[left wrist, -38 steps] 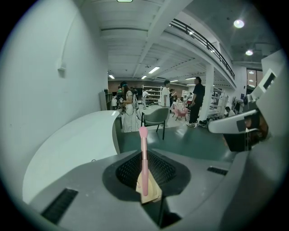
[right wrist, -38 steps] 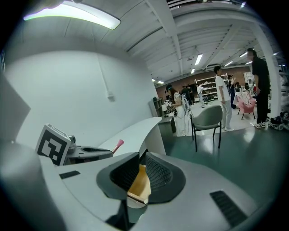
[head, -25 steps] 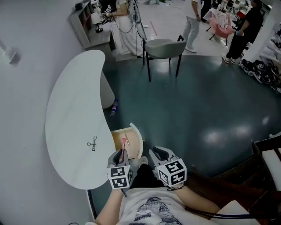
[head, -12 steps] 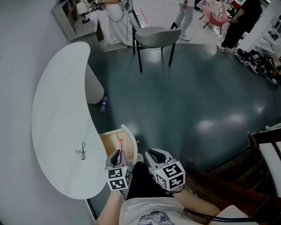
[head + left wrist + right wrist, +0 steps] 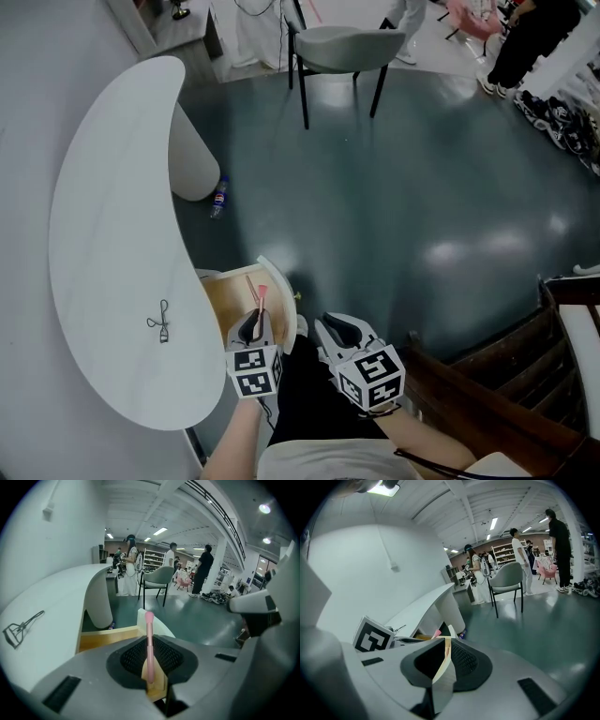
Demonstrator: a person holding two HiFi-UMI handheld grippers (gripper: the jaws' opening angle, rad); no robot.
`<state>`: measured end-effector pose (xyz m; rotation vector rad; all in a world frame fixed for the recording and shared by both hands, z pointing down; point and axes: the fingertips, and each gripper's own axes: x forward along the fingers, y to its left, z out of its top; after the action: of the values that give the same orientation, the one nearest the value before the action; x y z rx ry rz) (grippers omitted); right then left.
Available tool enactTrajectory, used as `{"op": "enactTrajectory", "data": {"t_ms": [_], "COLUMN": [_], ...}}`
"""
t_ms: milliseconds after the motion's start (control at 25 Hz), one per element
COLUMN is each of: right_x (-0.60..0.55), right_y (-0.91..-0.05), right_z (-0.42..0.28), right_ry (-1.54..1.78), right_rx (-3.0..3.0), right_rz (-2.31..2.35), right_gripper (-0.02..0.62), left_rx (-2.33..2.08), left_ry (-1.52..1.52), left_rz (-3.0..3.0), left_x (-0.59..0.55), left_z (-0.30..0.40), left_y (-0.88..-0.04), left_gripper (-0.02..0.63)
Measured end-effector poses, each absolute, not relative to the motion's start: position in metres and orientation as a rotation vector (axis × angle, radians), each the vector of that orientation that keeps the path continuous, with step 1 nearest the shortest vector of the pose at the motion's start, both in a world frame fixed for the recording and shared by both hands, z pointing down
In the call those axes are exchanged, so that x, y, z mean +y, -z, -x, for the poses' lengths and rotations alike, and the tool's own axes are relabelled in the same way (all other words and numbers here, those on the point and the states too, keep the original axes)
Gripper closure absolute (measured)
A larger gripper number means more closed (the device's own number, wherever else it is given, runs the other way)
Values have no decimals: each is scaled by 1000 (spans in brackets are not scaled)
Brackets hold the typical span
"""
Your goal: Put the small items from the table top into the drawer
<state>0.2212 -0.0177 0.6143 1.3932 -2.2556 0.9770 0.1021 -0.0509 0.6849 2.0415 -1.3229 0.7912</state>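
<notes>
While the left gripper [image 5: 251, 327] hung low in the head view, just right of the white curved table [image 5: 103, 206], its jaws pinched the lower end of a thin pink stick with a rounded tip [image 5: 260, 298]. In the left gripper view the stick [image 5: 149, 639] stood up between the dark pads of that gripper [image 5: 150, 657], its tip showing against the white front of the drawer. The drawer [image 5: 221, 302] stood open at the table's right edge, lower centre-left of the head view, its wooden inside bare, and the stick pointed over it; whether the two touched could not be told. An eyelash curler [image 5: 160, 322] lay on the table top to the left of the drawer, well apart from both grippers. The right gripper [image 5: 339, 330] sat just right of the left one, above the person's dark lap, and its jaws were drawn nearly together with nothing between them [image 5: 446, 654].
</notes>
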Motion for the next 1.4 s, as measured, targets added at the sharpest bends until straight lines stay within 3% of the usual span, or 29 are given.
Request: {"op": "enactTrajectory", "data": {"t_ms": [1400], "right_x": [-52], "right_y": [-739], "right_z": [-216], "right_ry": [-1085], "right_rx": [-2169], "right_rz": [-1445], "right_gripper": [541], "left_rx": [-1111], "left_ry": [-1018], "left_rz": [-1852], "left_x": [-75], "left_z": [-92], "left_y": [-850], "left_gripper": [545]}}
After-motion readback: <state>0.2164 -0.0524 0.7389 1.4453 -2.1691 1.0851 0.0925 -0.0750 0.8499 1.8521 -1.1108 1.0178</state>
